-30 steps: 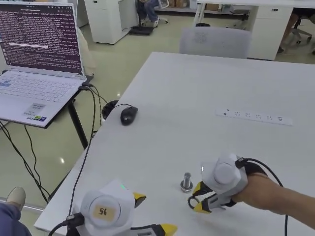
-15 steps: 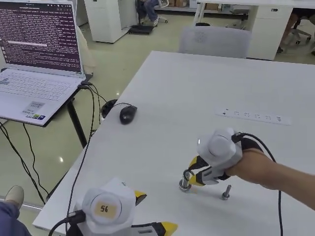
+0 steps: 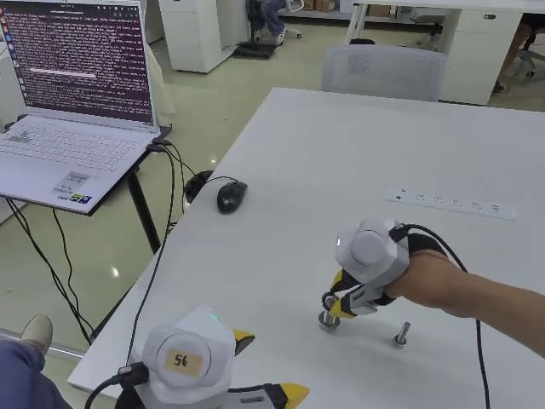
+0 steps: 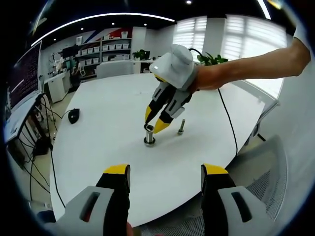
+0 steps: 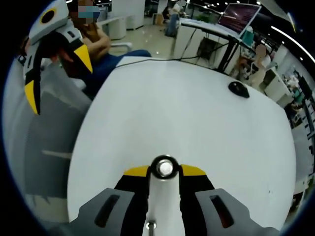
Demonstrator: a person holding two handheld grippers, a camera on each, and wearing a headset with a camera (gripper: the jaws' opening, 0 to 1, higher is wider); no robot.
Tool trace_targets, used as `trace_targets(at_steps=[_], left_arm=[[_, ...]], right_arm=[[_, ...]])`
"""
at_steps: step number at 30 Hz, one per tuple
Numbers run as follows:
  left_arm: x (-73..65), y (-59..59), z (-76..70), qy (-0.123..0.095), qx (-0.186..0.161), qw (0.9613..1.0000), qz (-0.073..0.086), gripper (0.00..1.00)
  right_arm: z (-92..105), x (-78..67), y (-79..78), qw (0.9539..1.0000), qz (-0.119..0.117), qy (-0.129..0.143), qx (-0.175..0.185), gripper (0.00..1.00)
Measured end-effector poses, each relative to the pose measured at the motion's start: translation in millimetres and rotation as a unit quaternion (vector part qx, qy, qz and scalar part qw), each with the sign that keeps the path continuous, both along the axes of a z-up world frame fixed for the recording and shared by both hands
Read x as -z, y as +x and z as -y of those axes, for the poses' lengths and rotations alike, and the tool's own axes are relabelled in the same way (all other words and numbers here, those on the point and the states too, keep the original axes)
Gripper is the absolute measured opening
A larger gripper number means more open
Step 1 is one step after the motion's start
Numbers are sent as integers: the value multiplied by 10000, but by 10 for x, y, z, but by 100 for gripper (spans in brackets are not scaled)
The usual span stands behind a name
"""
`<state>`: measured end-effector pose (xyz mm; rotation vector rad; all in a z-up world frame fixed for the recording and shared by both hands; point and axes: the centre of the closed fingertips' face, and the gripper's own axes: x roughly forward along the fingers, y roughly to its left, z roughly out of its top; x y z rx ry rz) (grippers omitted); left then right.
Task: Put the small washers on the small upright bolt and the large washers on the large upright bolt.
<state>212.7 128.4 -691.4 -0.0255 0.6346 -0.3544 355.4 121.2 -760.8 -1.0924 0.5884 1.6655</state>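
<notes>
Right gripper view: right gripper (image 5: 164, 172) jaws pinch large washer (image 5: 164, 167) atop large bolt (image 4: 149, 137); left gripper (image 4: 165, 172) wide

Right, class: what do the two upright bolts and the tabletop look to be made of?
Large upright bolt and small upright bolt: probably steel, bare or plated, since both are grey with a dull metallic shine. Tabletop: smooth matt white, likely laminate or painted board. It shows no grain and only soft glare, so the core can't be told.
</notes>
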Motion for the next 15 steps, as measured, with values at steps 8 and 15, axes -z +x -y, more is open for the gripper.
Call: trace_targets(at_steps=[8,15], left_arm=[[9,-4,10,-14,9,10000,-11,57],[23,-11,1,-29,-2,10000,-16,57]], right_arm=[[-15,98,40,9999,-75,-146,53,23],[-17,244,18,9994,-45,-338,39,23]])
